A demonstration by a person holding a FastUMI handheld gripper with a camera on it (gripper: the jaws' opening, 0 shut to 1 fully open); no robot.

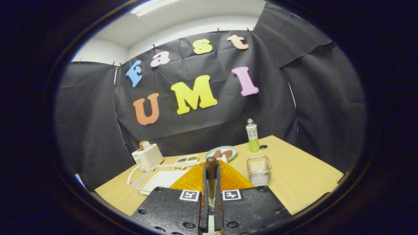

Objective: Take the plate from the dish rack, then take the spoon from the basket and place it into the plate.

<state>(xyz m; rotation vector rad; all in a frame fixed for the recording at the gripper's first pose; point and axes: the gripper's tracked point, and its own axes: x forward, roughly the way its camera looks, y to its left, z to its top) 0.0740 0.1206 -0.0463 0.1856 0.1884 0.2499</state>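
Gripper point(211, 182) fingers are pinching the brown wooden-handled spoon point(211, 168), holding it above the orange ridged plate point(228, 179), which is sitting on the table between white wire dish rack point(153, 176) and clear mesh basket point(259, 169). Remaining, by my judgement: lowering and releasing the spoon.

spoon point(211, 173): brown wooden handle, upright, pinched between both fingers | plate point(233, 181): orange, ribbed, flat on table directly under fingers | basket point(259, 169): clear ribbed cup, upright, 2 o'clock of plate | dish rack point(153, 178): white wire, 9 o'clock of plate
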